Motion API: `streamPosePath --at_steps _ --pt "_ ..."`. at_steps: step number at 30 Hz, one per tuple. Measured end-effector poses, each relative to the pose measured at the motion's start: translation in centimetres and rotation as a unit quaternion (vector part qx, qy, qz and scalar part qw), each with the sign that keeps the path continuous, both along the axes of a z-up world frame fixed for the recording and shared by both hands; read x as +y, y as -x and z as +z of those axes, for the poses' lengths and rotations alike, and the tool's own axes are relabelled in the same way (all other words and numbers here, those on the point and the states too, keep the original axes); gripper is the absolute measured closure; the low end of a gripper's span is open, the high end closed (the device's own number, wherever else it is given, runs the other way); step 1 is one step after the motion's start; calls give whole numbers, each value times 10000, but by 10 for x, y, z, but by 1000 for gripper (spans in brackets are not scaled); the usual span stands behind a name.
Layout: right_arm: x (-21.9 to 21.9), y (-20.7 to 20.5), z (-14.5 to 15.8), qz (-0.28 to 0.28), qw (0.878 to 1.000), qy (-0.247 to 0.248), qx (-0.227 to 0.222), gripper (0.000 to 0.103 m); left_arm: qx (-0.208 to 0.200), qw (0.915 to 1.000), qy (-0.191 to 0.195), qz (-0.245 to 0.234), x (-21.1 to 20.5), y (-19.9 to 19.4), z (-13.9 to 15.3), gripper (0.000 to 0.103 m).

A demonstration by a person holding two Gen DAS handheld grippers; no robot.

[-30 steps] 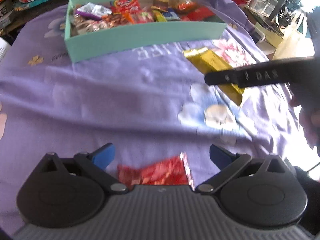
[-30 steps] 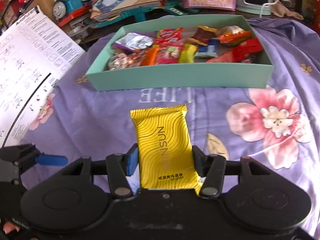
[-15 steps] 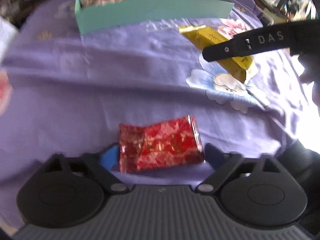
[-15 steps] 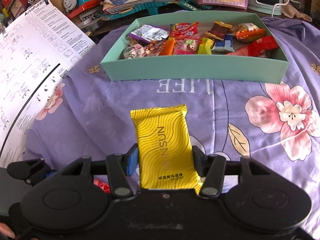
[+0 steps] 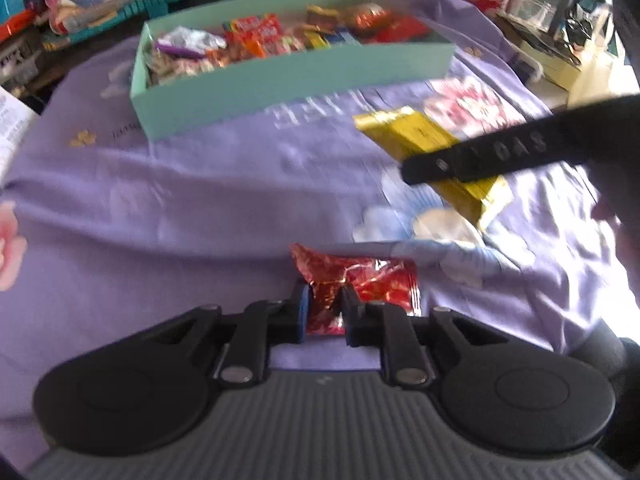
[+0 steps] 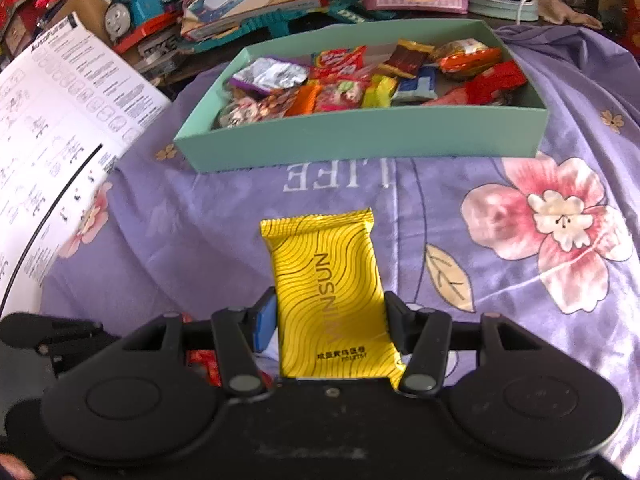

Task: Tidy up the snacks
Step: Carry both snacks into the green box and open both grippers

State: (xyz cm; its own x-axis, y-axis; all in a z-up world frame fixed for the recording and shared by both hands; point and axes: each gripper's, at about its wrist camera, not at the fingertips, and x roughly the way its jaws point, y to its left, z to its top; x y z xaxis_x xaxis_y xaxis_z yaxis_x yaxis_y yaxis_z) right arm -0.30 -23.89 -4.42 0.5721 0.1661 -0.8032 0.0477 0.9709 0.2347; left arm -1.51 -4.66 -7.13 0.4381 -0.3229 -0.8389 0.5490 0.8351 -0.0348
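We hold a snack in each gripper: left gripper (image 5: 324, 308) jaws pinch the red packet (image 5: 360, 280), right gripper (image 6: 330, 320) jaws clamp the yellow packet (image 6: 326, 280). Next, we carry both into the green box (image 6: 360, 136).

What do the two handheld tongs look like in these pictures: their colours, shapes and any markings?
The left tongs have a grey ribbed body, two round black discs, black linkage arms with silver pivot pins, and blue pads on the fingers. The right tongs are all black, with the same discs, pins and blue pads; seen from the left wrist camera, one arm bears pale letters reading "DAS".
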Motion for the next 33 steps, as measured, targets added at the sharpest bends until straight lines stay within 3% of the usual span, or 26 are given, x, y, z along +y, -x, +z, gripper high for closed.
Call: streamPosePath --at_steps 8,16,25,33 --pt "-17 0 4 -280 9996 57 -69 49 -483 9979 197 376 1 -37 25 89" --pt "-28 0 7 -486 9987 60 -110 49 -403 9969 381 555 -5 -61 35 89" --pt "-45 -19 42 -587 9971 152 -462 49 -638 9940 685 572 -18 -81 72 89" --pt "-74 -60 72 -842 9936 168 -735 49 -794 9897 909 767 -37 -143 107 88"
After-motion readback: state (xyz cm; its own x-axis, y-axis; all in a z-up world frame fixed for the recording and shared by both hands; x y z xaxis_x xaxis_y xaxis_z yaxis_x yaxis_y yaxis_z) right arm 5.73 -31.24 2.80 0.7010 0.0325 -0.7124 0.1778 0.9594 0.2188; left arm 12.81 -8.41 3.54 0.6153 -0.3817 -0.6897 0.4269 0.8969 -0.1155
